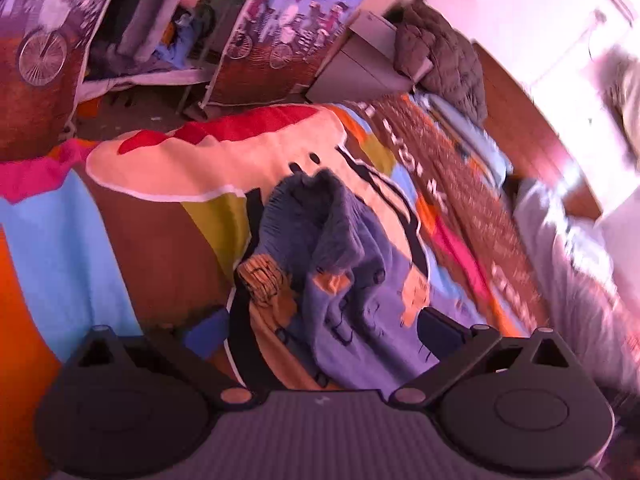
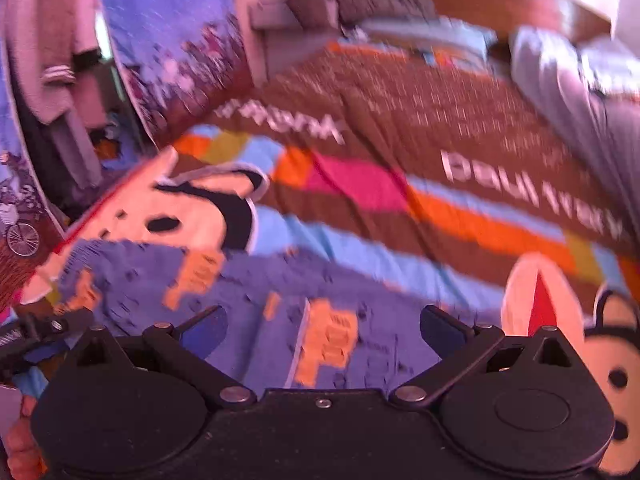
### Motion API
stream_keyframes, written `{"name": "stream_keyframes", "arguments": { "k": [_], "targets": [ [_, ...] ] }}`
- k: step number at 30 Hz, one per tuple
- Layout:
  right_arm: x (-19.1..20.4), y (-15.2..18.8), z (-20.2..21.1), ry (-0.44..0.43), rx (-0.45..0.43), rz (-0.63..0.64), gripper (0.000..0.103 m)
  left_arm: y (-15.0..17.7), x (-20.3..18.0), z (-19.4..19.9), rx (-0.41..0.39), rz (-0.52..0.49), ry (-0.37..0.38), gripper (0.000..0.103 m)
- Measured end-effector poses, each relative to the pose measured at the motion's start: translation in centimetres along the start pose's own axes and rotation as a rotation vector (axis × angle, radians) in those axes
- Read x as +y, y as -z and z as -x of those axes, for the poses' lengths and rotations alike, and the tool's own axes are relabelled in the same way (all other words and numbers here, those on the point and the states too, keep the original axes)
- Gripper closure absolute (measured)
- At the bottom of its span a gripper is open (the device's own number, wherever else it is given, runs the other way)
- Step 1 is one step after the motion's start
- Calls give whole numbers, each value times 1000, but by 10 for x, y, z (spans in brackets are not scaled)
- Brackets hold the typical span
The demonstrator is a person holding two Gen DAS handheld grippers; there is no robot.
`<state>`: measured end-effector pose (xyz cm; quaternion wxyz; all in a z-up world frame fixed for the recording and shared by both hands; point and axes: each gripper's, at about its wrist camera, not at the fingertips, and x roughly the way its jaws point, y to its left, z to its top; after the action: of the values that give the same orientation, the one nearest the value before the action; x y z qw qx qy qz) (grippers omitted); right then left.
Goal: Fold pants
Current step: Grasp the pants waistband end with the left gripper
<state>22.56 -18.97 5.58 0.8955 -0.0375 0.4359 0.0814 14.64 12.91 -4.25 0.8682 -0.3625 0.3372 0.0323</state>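
The pants (image 1: 344,280) are blue-purple with orange patches and a ribbed cuff, lying bunched on a colourful bedspread (image 1: 160,208). In the left wrist view my left gripper (image 1: 320,336) is open, its fingers spread to either side of the bunched cloth; the left finger is partly hidden behind cloth. In the right wrist view the pants (image 2: 248,304) lie spread flat. My right gripper (image 2: 324,330) is open just above them, with nothing between its fingers. The left gripper shows at the left edge (image 2: 36,336).
The bedspread (image 2: 400,208) covers a bed. A grey quilted jacket (image 1: 444,52) lies on a cabinet beyond the bed. A grey pillow (image 2: 580,92) lies near the wooden headboard (image 1: 532,128). Printed curtains with bicycles (image 1: 288,32) hang at the far side.
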Motion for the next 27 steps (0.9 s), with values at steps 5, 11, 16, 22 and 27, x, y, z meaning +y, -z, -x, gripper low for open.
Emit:
{"name": "stream_keyframes", "arguments": {
  "k": [5,11,16,22,27],
  "targets": [
    [-5,9,-15,27,107,5,1,-1,17,10,-63,144,-7,30],
    [5,13,-20,-23,108,80,8,3,20,21,-119,170,18,80],
    [29,25,-31,77,122,328,13,2,19,17,-111,166,8,77],
    [30,27,-32,58,134,333,13,3,18,15,-105,161,21,51],
    [31,24,-33,60,134,324,13,7,6,12,-129,98,-11,54]
  ]
}}
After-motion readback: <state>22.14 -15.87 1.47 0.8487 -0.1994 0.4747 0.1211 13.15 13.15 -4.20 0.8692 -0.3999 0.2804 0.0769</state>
